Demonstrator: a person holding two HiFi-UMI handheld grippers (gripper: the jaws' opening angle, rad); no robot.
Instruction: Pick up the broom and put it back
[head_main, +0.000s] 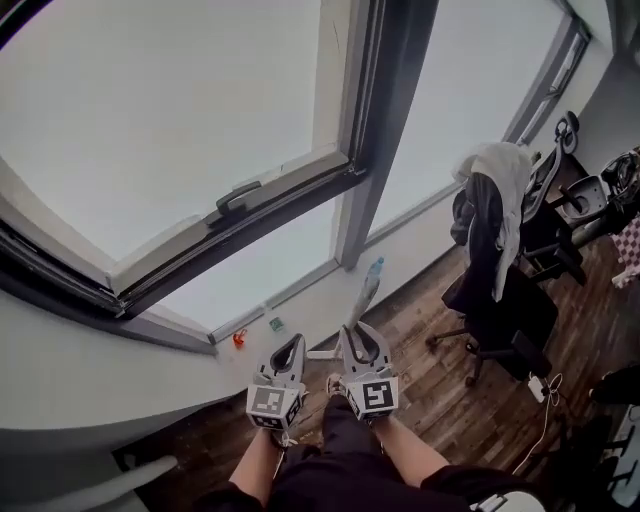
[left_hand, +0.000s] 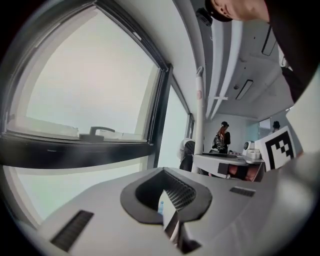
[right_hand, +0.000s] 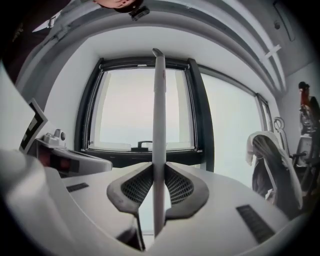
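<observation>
The broom's pale grey handle (right_hand: 159, 125) stands upright between the ribbed pads of my right gripper (right_hand: 159, 187), which is shut on it. In the head view the handle (head_main: 366, 295) rises from the right gripper (head_main: 362, 348) towards the window wall. It also shows as a white pole (left_hand: 199, 115) at the right of the left gripper view. My left gripper (head_main: 287, 355) hangs just left of the right one, its tips together (left_hand: 166, 172) with nothing held. The broom's head is hidden.
A big window with a handle (head_main: 238, 195) and a white sill (head_main: 150, 370) lies straight ahead. A small orange thing (head_main: 239, 339) sits on the sill. A black office chair draped with clothes (head_main: 495, 230) stands at the right on the wood floor, with a power strip (head_main: 540, 387) nearby. A person (left_hand: 221, 137) stands far off.
</observation>
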